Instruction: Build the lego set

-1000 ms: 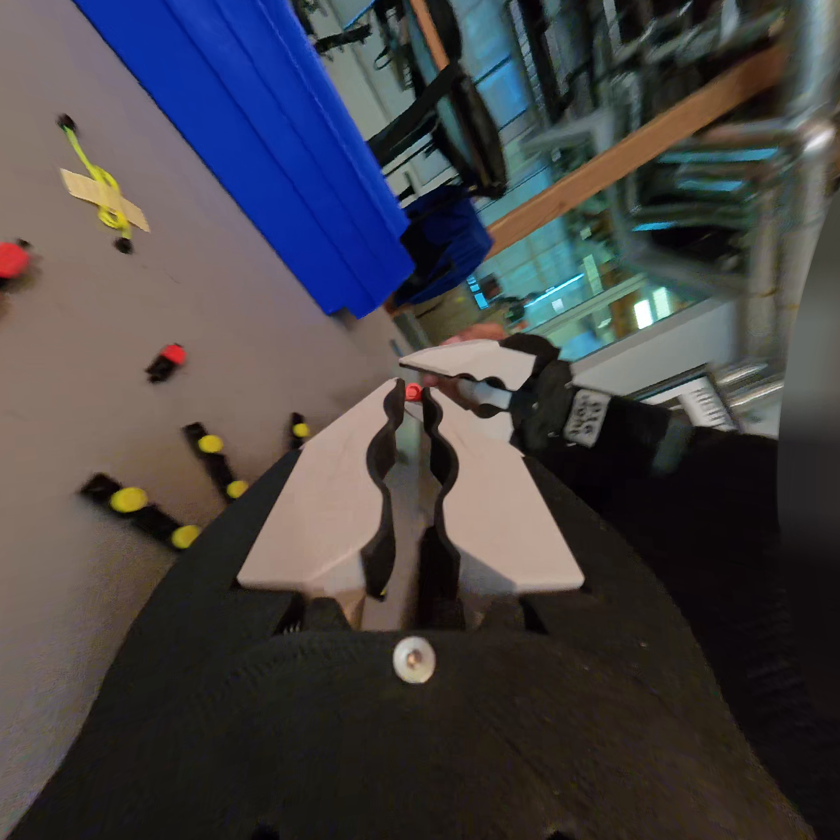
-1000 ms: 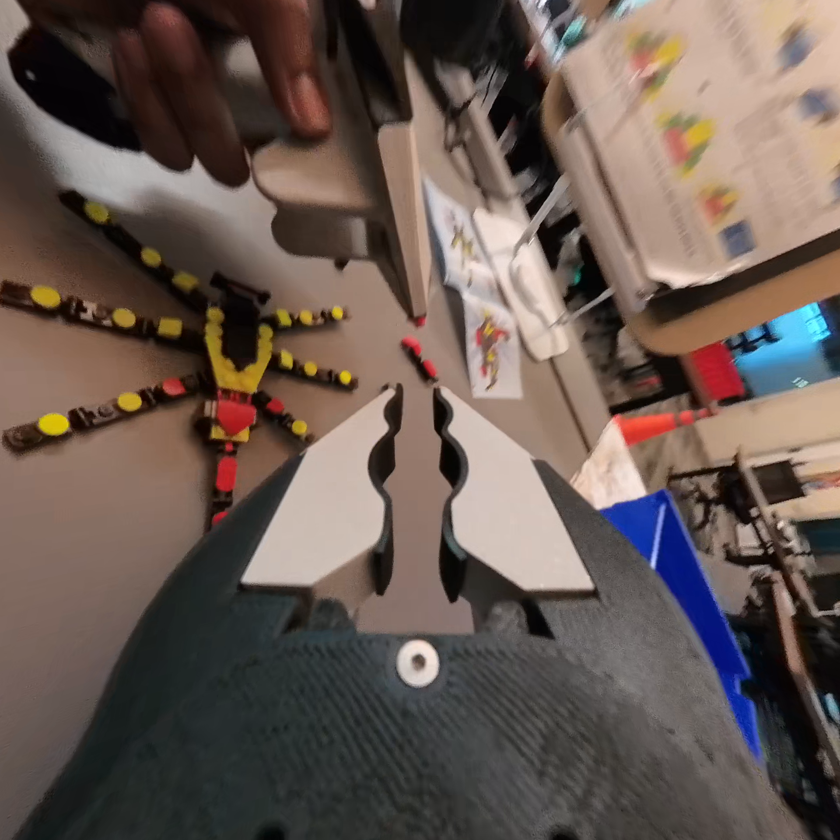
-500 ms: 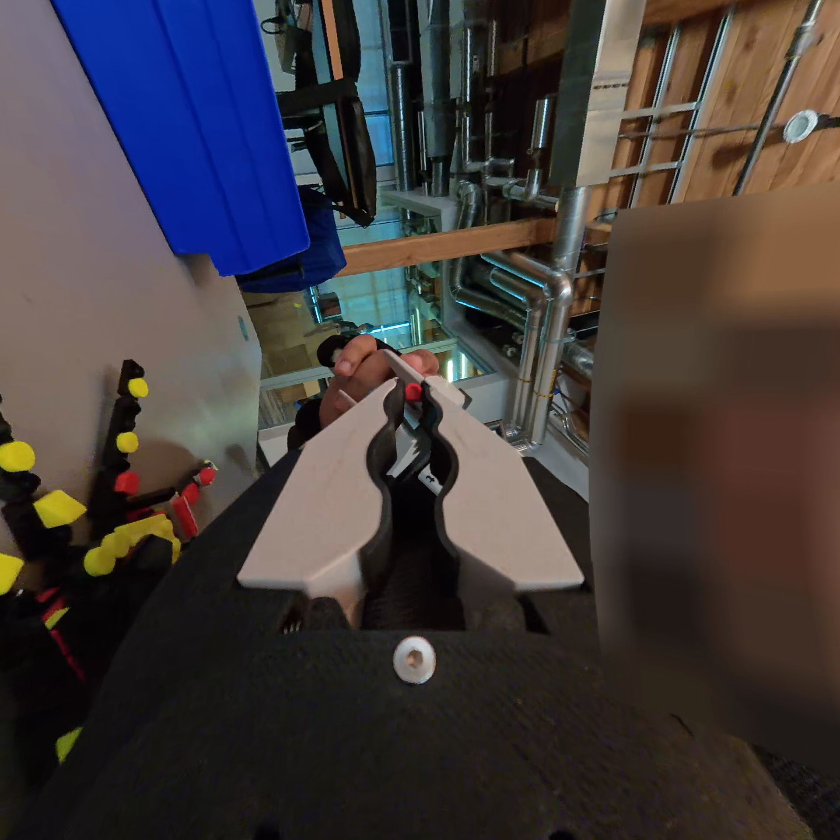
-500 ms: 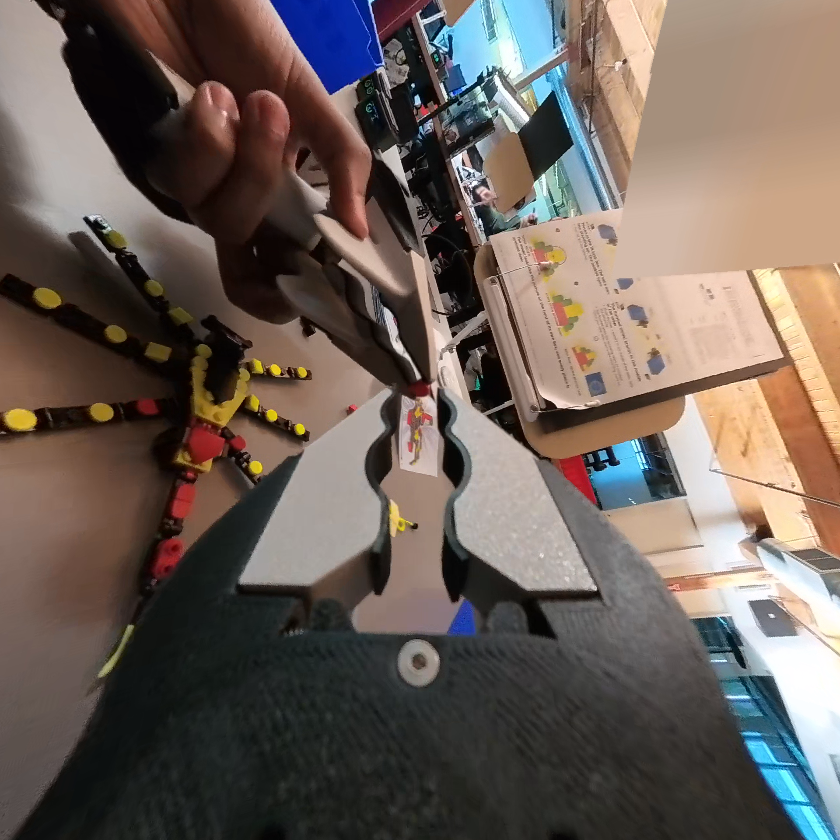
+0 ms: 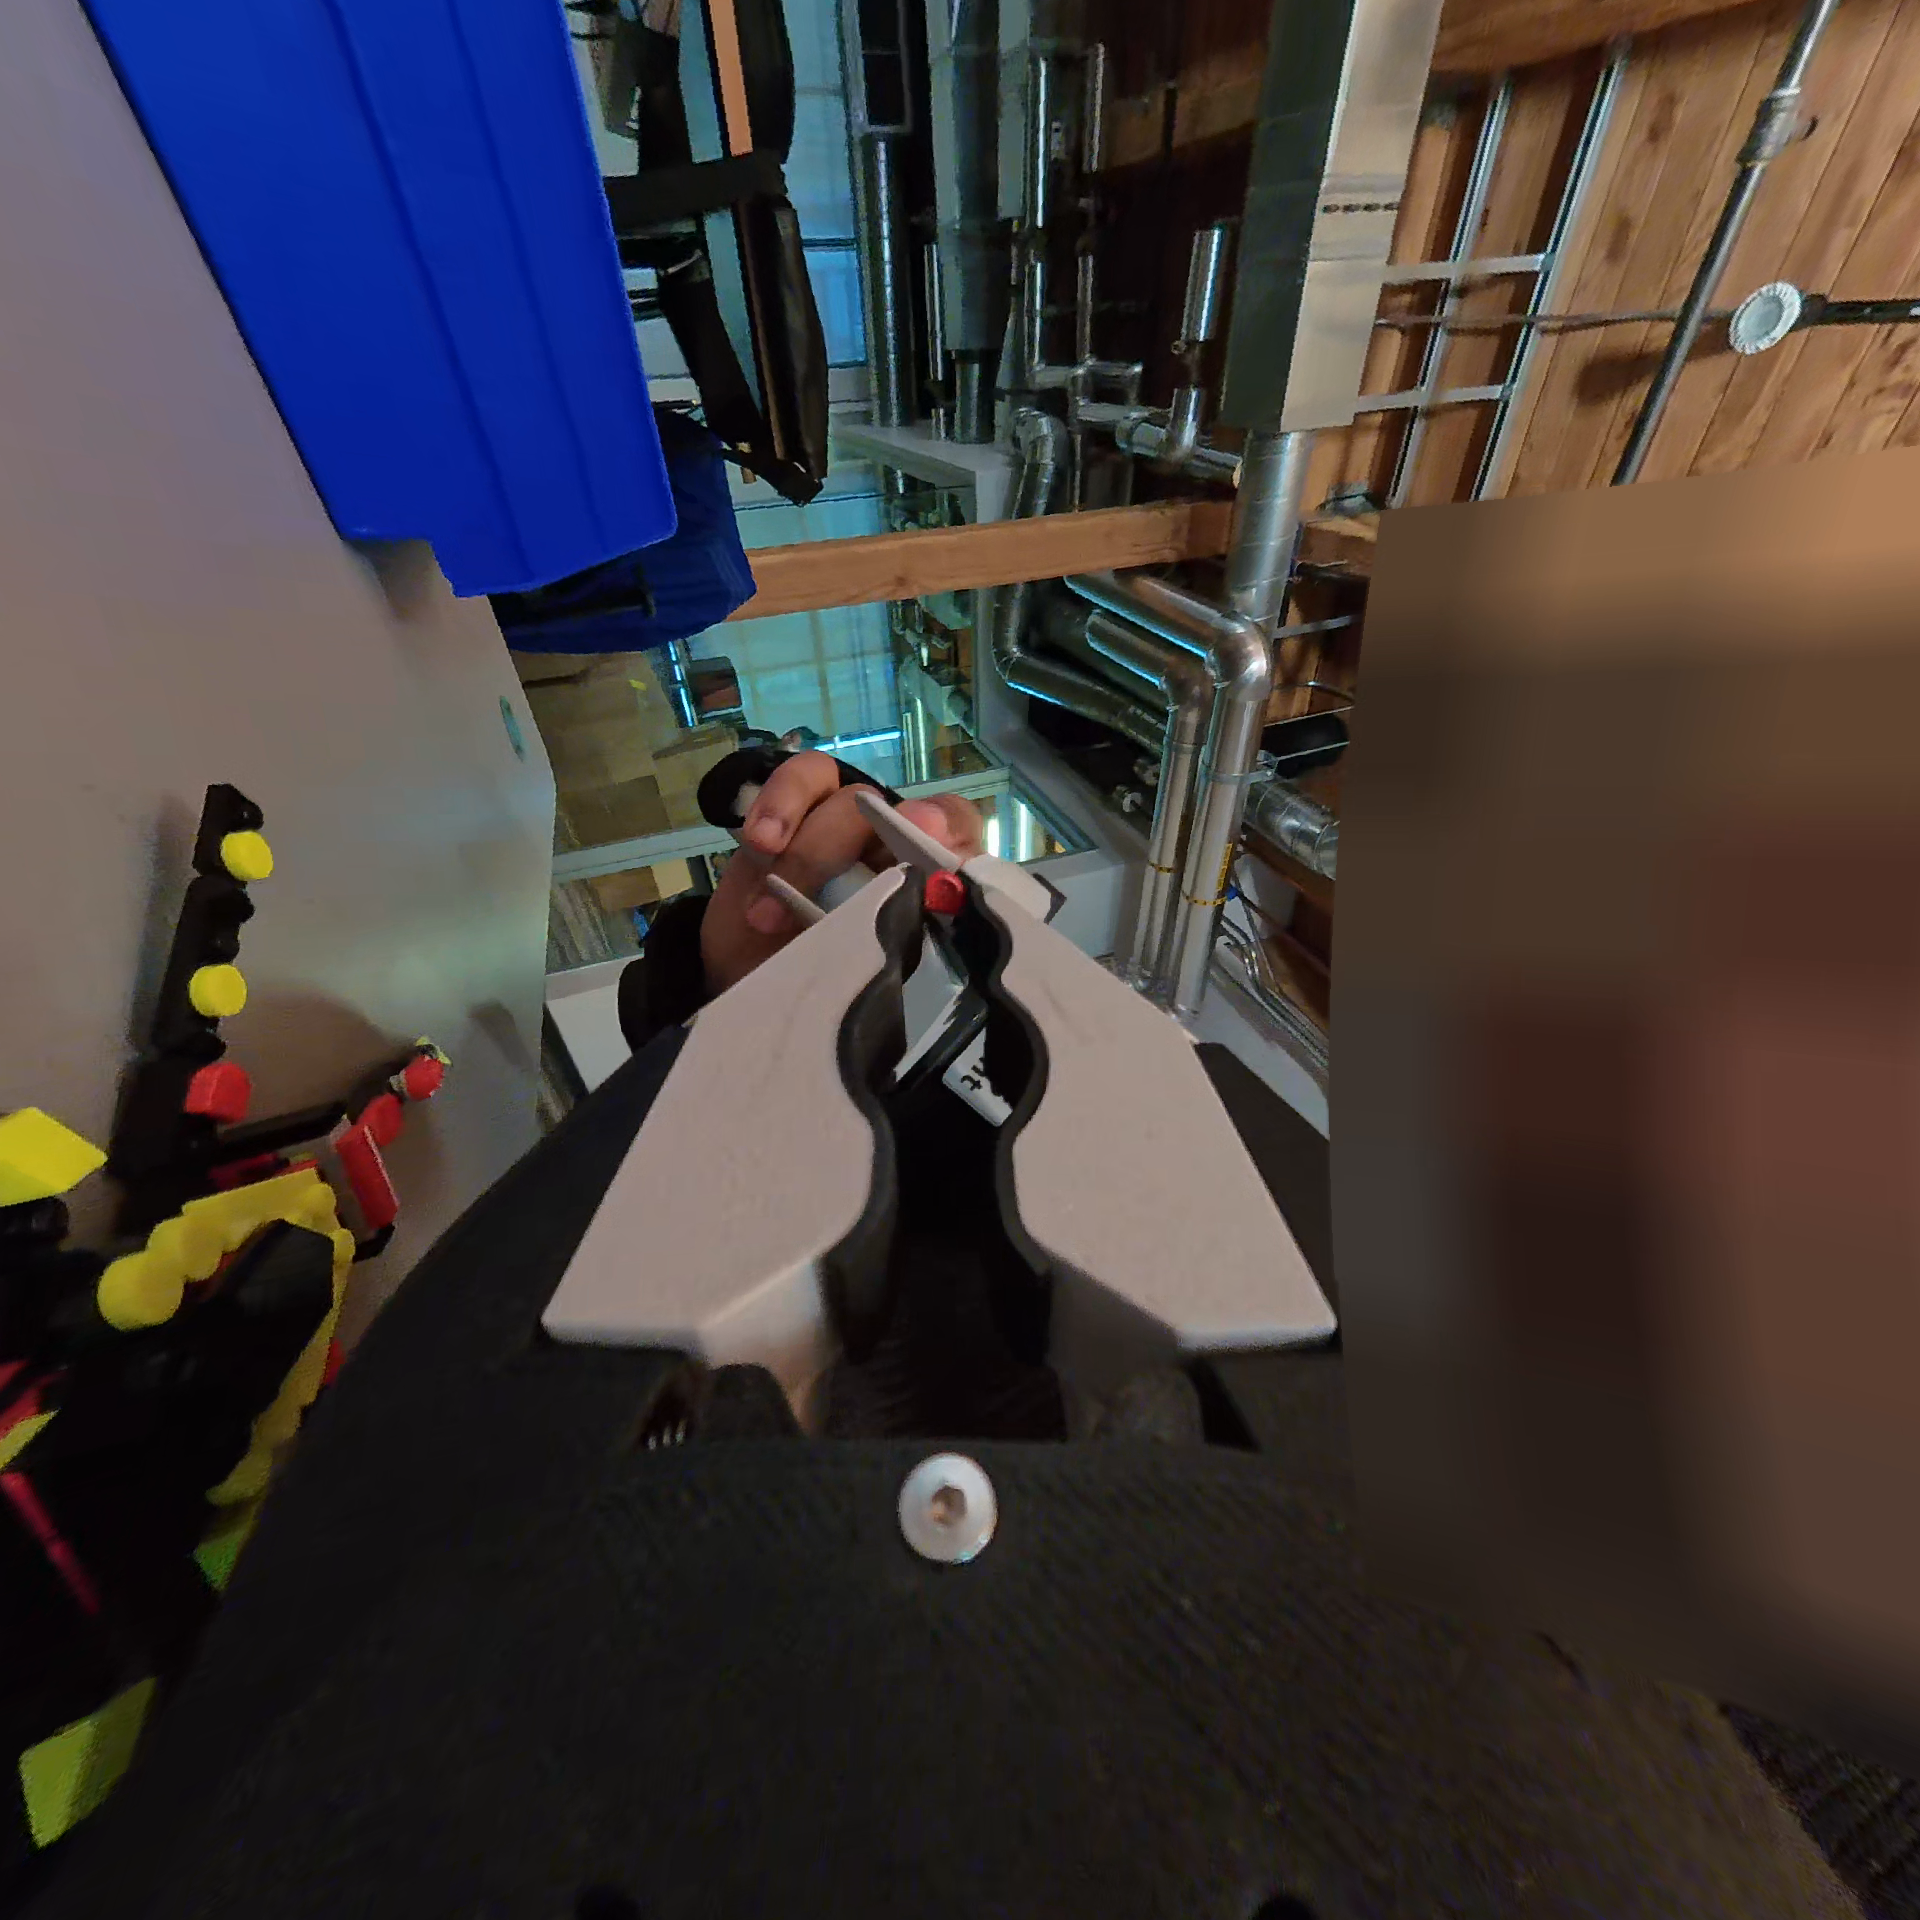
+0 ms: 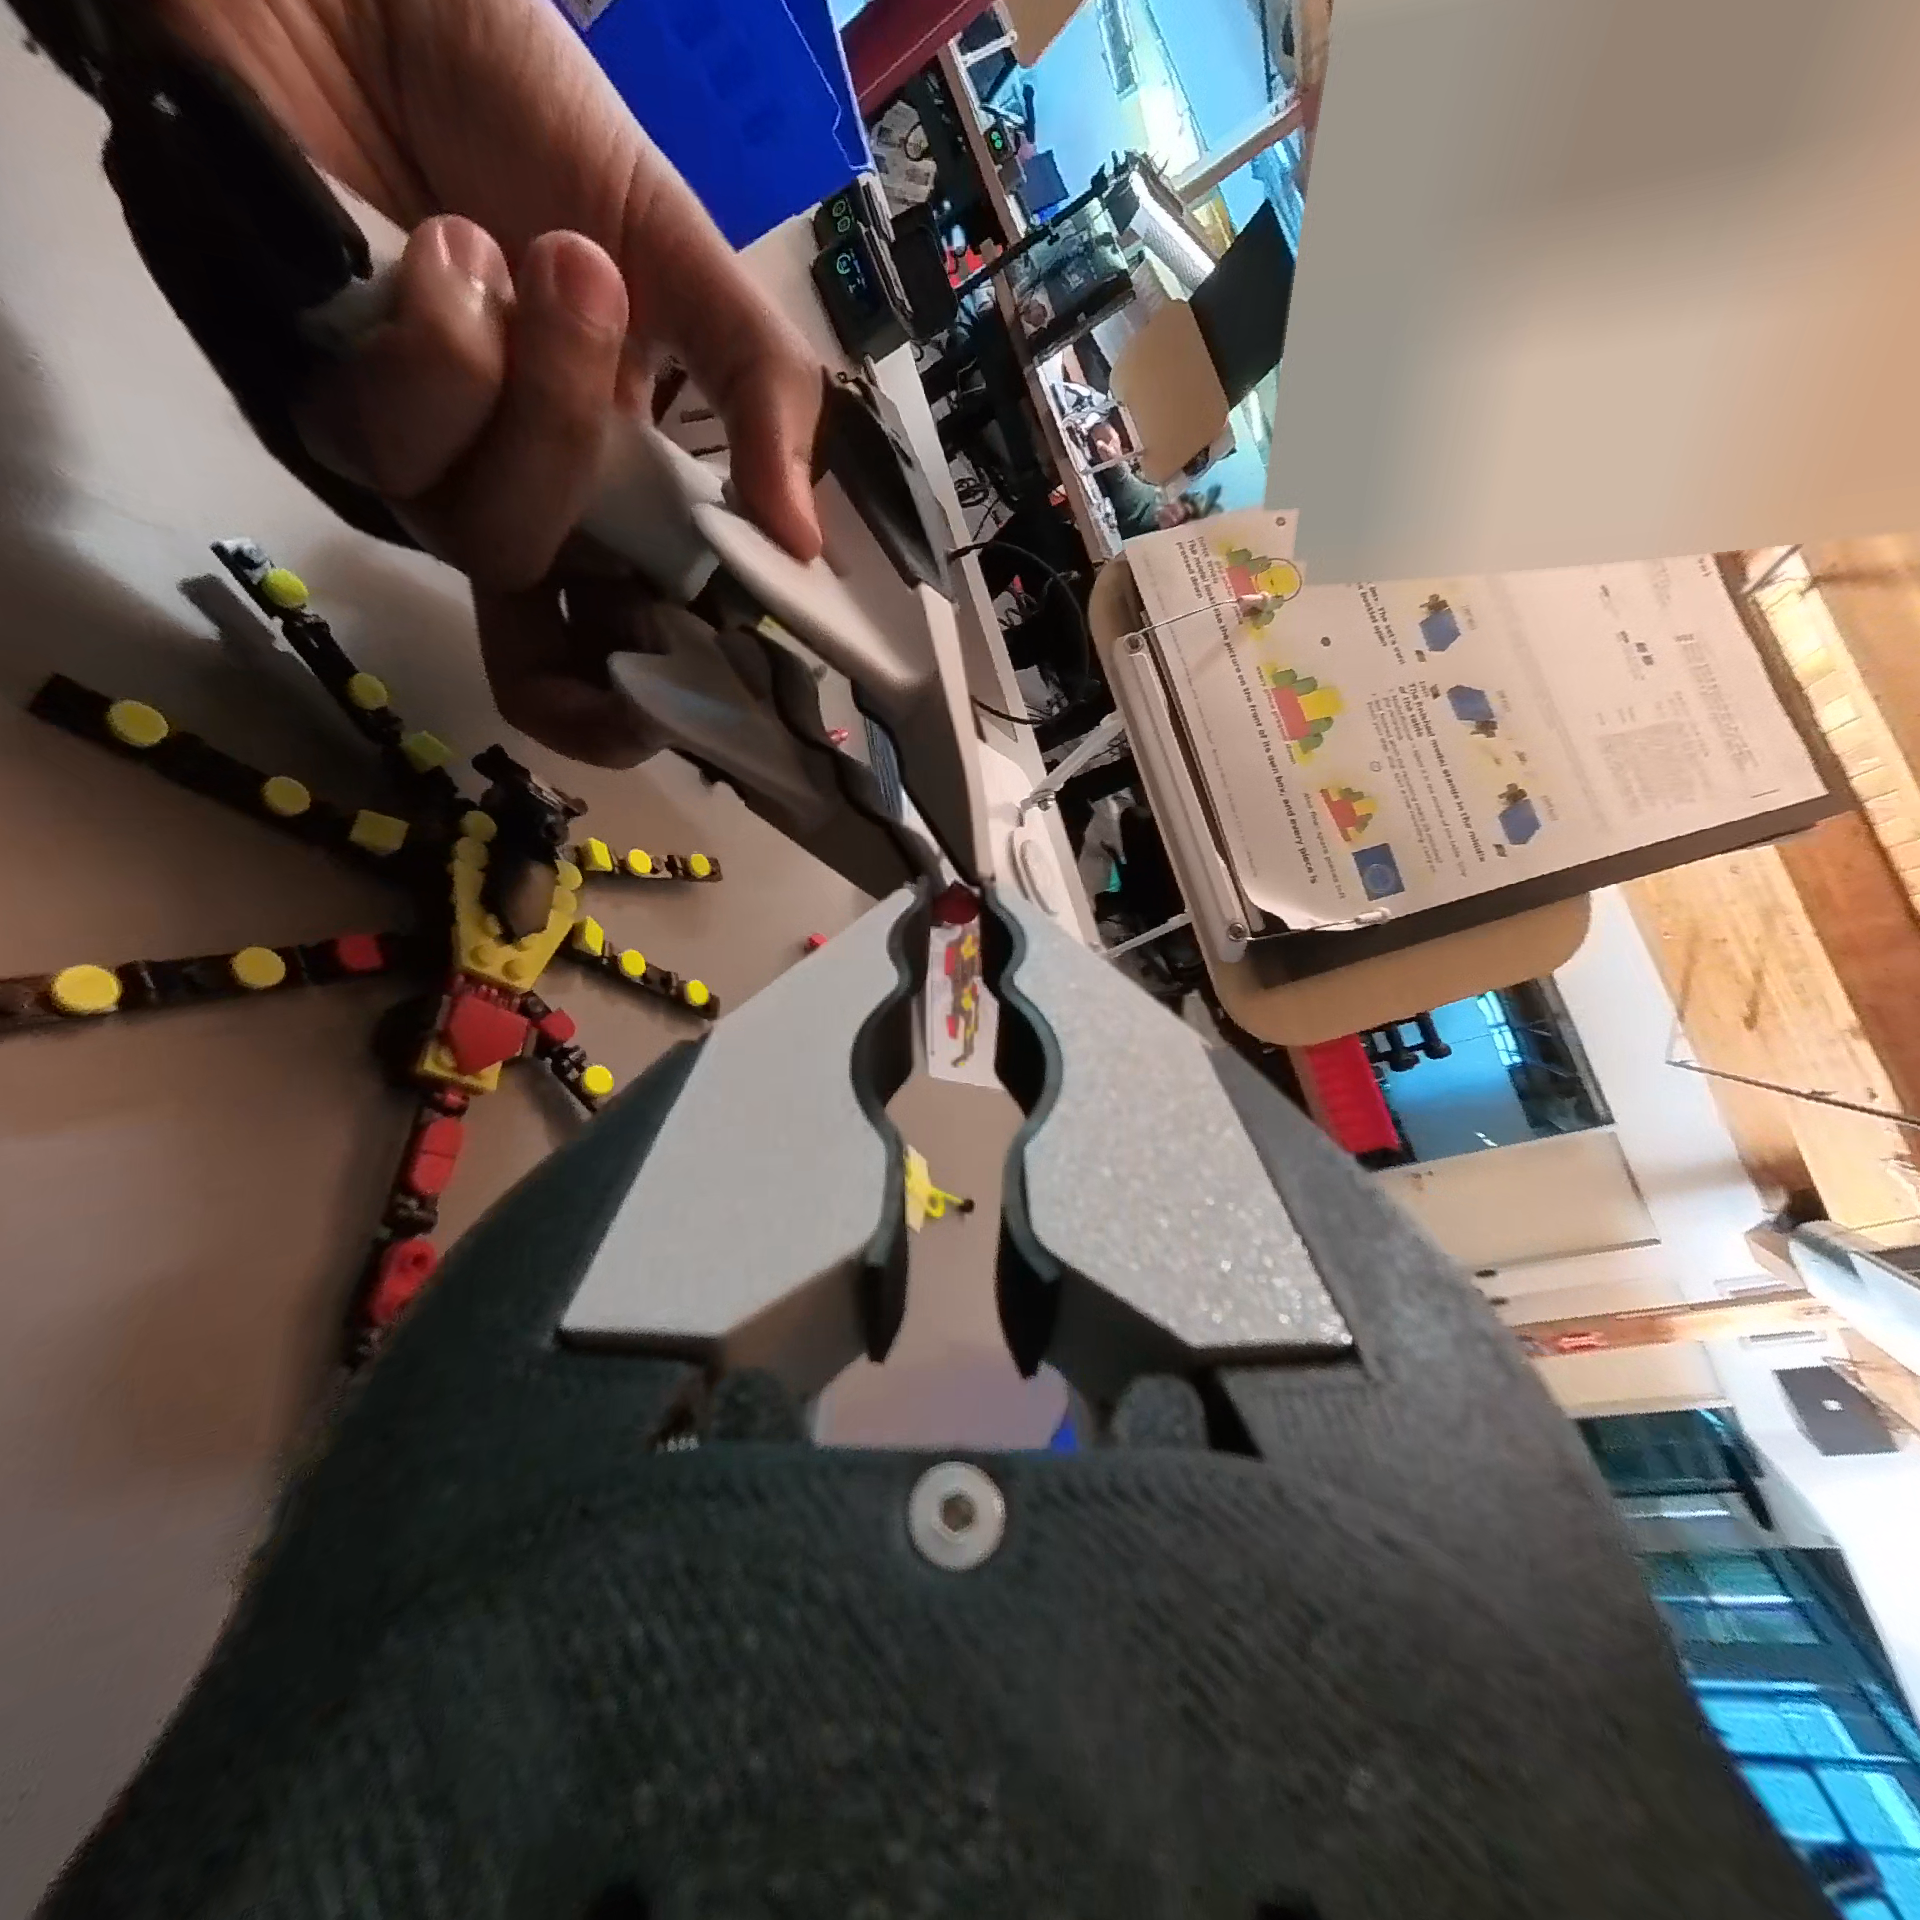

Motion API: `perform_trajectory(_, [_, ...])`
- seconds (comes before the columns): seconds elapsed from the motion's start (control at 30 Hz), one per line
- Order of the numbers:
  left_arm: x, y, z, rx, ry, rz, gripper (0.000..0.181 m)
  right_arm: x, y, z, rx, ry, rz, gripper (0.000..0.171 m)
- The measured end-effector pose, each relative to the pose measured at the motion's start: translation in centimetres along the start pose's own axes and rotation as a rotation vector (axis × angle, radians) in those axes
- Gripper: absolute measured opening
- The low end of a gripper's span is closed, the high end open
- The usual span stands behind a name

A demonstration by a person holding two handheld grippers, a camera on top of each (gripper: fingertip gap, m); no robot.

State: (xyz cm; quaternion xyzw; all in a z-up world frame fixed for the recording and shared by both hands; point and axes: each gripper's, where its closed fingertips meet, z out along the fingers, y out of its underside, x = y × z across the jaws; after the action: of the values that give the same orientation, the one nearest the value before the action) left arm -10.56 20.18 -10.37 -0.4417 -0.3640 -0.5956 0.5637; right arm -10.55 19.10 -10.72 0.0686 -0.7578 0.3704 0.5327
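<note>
Both tongs now meet tip to tip in the air above the tabletop (image 6: pixel 156 1195), where a second ago they were apart: the left tongs (image 5: pixel 940 894) are clamped on a small red piece (image 5: pixel 943 891), and the right tongs (image 6: pixel 951 902) have come up to it, their tips nearly together around the same red stud (image 6: pixel 951 904), though I cannot tell whether they truly grip it. I judge this a hand-over or re-grip of the piece before it goes onto the model. The spider-like lego build (image 6: pixel 488 977), black legs with yellow and red studs, lies flat at 9 o'clock in the right wrist view. A loose yellow piece (image 6: pixel 925 1195) lies nearer. Beyond stand a blue bin (image 5: pixel 416 270) at 11 o'clock in the left wrist view, a clipboard of instructions (image 6: pixel 1455 748) at 2 o'clock, pipes and timber walls.
</note>
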Motion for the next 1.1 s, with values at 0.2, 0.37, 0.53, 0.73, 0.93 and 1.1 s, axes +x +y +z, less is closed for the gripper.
perform_trajectory(0.2, [-0.1, -1.1, -1.0, 0.031, -0.056, 0.07, 0.011, 0.0, 0.5, 0.2, -0.007, -0.041, 0.11, 0.007])
perform_trajectory(0.37, [0.4, -2.7, -4.1, 0.052, -0.219, 0.294, 0.012, -1.2, 4.6, 1.6, -0.148, -0.193, 0.346, 0.007])
perform_trajectory(0.53, [-0.6, -3.4, -8.3, 0.039, -0.539, 0.611, 0.012, -5.0, 9.6, 2.9, -0.406, -0.539, 0.527, 0.007])
perform_trajectory(0.73, [-1.6, -3.1, -8.9, -0.008, -0.649, 0.731, 0.011, -6.9, 10.5, 4.8, -0.535, -0.714, 0.77, 0.007])
perform_trajectory(0.93, [-2.2, -2.4, -8.5, -0.066, -0.676, 0.779, 0.011, -7.2, 11.3, 5.3, -0.584, -0.686, 0.828, 0.007])
perform_trajectory(1.1, [-2.1, -2.7, -8.7, -0.063, -0.711, 0.832, 0.011, -7.4, 11.4, 5.6, -0.591, -0.663, 0.833, 0.007])
